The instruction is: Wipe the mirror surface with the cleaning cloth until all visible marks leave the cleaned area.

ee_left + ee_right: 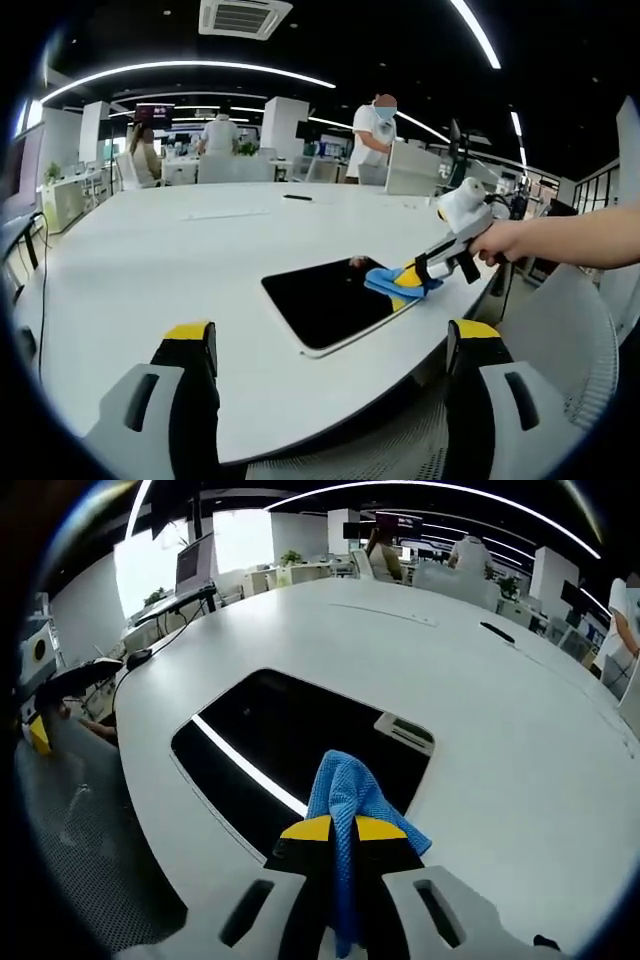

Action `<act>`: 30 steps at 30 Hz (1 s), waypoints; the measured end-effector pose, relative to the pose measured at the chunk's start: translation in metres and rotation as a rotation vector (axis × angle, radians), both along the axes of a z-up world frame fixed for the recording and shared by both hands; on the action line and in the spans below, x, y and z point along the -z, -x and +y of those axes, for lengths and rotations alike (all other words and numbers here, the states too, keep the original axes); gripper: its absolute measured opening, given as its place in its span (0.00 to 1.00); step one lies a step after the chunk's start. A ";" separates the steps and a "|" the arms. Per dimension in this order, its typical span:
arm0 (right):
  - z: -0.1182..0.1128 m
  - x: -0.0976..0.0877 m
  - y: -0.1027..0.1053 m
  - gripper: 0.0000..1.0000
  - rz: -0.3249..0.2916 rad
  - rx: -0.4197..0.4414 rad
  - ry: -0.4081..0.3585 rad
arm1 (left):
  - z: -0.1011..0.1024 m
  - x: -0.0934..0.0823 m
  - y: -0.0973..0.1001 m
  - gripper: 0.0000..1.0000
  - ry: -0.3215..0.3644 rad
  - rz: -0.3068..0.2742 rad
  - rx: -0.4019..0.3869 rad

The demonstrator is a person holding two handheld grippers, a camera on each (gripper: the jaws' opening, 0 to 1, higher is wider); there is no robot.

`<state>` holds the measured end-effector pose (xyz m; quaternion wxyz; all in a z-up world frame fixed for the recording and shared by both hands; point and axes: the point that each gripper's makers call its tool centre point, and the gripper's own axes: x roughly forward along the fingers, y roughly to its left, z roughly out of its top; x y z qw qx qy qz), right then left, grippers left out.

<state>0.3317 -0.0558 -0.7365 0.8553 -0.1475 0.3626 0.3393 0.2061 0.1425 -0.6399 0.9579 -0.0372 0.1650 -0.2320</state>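
- Left gripper view: the left gripper [335, 345], grey with yellow-tipped black jaws, stands with its jaws wide apart and nothing between them, above the near edge of the large white oval table [150, 260].
- Between those jaws and a little further on lies the flat rectangular mirror with a dark reflecting face and a pale rim [325, 298], resting on the table near its edge.
- At the mirror's right corner sits the blue microfibre cleaning cloth [392, 282], pressed onto the glass by the right gripper [410, 277], which a person's hand [505, 242] holds by its white pistol-shaped body.
- Far back, several people stand and sit among white desks (too small for detail).
- Right gripper view: the mirror [270, 740] spreads across the table [520, 740], reflecting a bright ceiling light strip.
- The right gripper [342, 830] has its yellow-tipped jaws closed on the cloth [345, 795], which bunches up ahead of the tips and touches the mirror's near part.
- A small dark object [497, 632] lies well apart on the table's far side.
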 end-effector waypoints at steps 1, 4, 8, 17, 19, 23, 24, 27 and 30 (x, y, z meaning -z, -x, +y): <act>0.000 0.000 -0.001 0.01 0.000 -0.001 0.000 | 0.000 0.000 0.000 0.94 0.000 0.001 0.000; 0.002 0.000 -0.007 0.01 -0.005 -0.003 0.005 | 0.000 0.000 0.000 0.94 0.000 0.001 0.000; 0.003 0.000 -0.015 0.01 -0.028 -0.001 0.017 | 0.000 0.000 0.000 0.94 -0.001 0.003 0.002; 0.006 -0.001 -0.036 0.01 -0.039 -0.003 0.025 | 0.000 0.001 0.000 0.94 -0.004 0.008 0.000; 0.007 -0.001 -0.042 0.01 -0.037 -0.004 0.028 | 0.000 0.001 0.000 0.94 -0.004 0.009 -0.001; 0.009 -0.001 -0.052 0.02 -0.039 -0.012 0.046 | 0.000 0.002 0.000 0.94 -0.005 0.010 -0.002; 0.009 -0.001 -0.055 0.02 -0.038 -0.011 0.048 | 0.000 0.002 0.000 0.94 -0.004 0.010 -0.002; 0.010 -0.002 -0.062 0.02 -0.041 -0.010 0.056 | 0.000 0.002 0.000 0.94 -0.004 0.011 -0.002; 0.010 -0.001 -0.067 0.02 -0.048 -0.008 0.059 | 0.000 0.002 0.000 0.94 -0.004 0.011 -0.003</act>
